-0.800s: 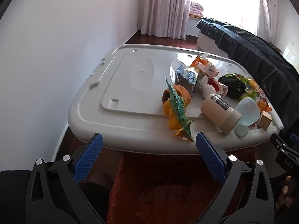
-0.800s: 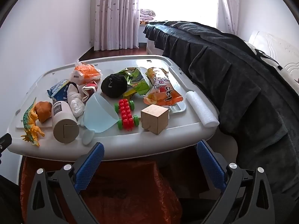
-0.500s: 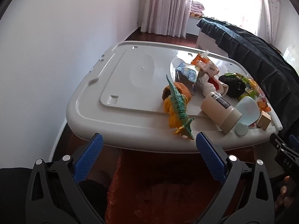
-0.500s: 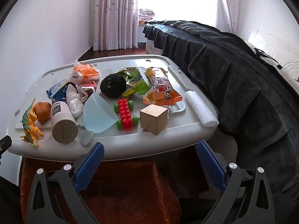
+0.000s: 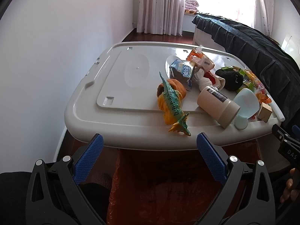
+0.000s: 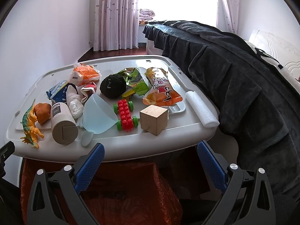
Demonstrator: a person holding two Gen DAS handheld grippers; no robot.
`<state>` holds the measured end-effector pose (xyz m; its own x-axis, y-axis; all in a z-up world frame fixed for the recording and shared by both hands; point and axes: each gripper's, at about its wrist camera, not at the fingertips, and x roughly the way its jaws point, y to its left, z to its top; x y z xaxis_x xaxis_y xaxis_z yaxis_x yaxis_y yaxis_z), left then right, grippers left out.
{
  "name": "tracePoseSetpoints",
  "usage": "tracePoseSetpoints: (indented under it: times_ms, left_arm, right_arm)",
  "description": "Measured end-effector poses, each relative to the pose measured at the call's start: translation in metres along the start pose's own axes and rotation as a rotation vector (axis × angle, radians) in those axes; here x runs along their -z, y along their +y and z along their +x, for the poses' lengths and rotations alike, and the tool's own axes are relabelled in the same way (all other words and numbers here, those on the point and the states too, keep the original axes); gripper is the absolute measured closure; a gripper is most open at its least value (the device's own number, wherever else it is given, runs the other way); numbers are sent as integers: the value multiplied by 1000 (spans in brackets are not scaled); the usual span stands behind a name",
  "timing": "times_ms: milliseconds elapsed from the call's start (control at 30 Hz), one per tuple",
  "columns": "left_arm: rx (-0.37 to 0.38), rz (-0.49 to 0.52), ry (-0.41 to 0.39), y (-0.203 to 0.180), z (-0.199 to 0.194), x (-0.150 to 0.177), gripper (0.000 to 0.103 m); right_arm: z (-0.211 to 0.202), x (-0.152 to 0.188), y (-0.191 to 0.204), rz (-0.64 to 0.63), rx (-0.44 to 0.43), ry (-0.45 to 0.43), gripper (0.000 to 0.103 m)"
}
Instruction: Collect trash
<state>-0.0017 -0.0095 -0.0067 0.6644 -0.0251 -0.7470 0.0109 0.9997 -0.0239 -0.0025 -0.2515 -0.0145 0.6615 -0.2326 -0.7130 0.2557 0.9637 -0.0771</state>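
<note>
A grey bin lid (image 5: 116,86) (image 6: 168,131) serves as a table. On it lie wrappers: an orange snack bag (image 6: 161,91), a green bag (image 6: 136,80), a blue milk carton (image 5: 182,71) (image 6: 58,90), an orange-white bag (image 6: 84,75) and crumpled white paper (image 6: 75,103). Toys lie among them: a dinosaur (image 5: 172,105) (image 6: 30,123), a red brick car (image 6: 126,115), a wooden cube (image 6: 153,119). An orange-red trash bag (image 5: 168,183) (image 6: 121,187) hangs below the lid's front edge. My left gripper (image 5: 150,146) and right gripper (image 6: 151,154) are open and empty, above the bag, short of the lid.
A beige cylinder (image 5: 217,106) (image 6: 62,123), a light blue scoop (image 6: 97,114), a black beanie (image 6: 112,86) and a white foam roll (image 6: 201,108) also lie on the lid. A bed with a dark cover (image 6: 234,71) stands on the right, a white wall (image 5: 46,56) on the left.
Both views have shifted slightly; the lid sits a little farther from the left gripper. Nothing on the lid has moved, and both grippers stay open.
</note>
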Motion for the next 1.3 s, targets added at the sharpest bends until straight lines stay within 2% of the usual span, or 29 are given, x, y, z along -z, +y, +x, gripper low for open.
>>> tracePoseSetpoints:
  times_ms: [400,667,800,1300]
  left_arm:
    - [-13,-3,14,4,5,0,6]
    - [4,23,-23,-3,-2,1,6]
    - [-24,38,-31,-6,-2,1,6]
    - [-24,-5,-22,5,4,4,6]
  right_arm:
    - [1,0,-2,8,-4,2,5]
    - [2,0,-4,14,-7,3,5]
    - [2,0,-5,20,-6,6,5]
    - [4,-3,-2,6,0,6,5]
